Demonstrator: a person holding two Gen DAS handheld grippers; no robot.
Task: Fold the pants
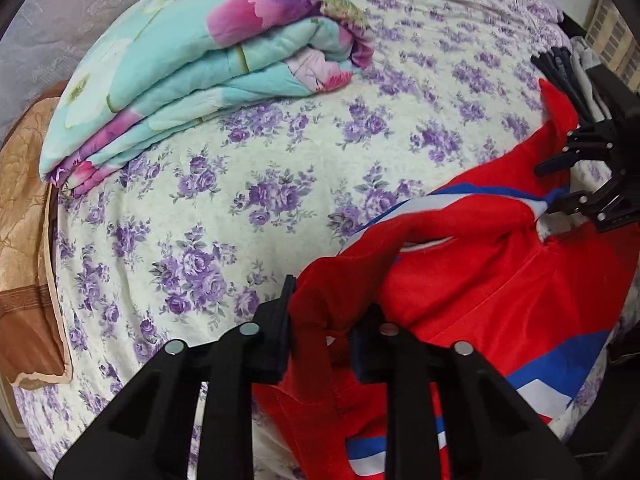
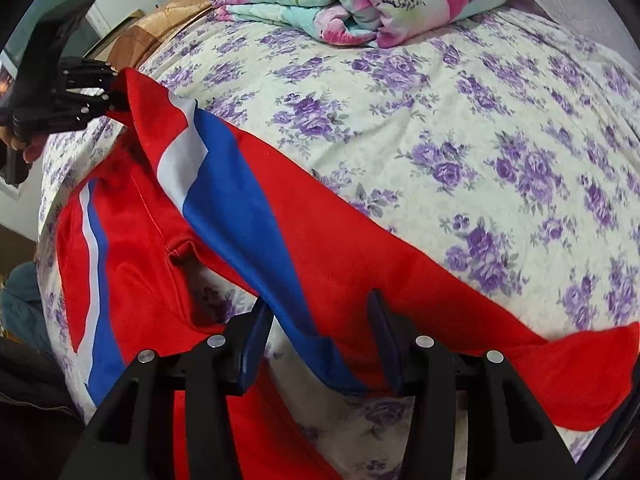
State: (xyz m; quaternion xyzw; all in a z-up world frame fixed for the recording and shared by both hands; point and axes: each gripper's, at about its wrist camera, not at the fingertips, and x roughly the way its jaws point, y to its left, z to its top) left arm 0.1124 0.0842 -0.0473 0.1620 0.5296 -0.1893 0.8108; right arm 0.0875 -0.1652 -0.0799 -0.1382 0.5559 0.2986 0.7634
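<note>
Red pants (image 1: 472, 292) with blue and white stripes lie on the flowered bed, one leg lifted and stretched between my two grippers. My left gripper (image 1: 326, 320) is shut on a bunched red edge of the pants; it also shows in the right wrist view (image 2: 116, 96), holding the cloth up at far left. My right gripper (image 2: 320, 340) has the red and blue leg (image 2: 304, 236) running between its fingers, gripping it; it shows in the left wrist view (image 1: 548, 188) at the right.
A folded turquoise and pink quilt (image 1: 208, 60) lies at the head of the bed (image 1: 280, 184), also in the right wrist view (image 2: 360, 0). A brown pillow (image 1: 28, 248) sits at the left edge. Dark clothes (image 1: 568, 72) hang at the right.
</note>
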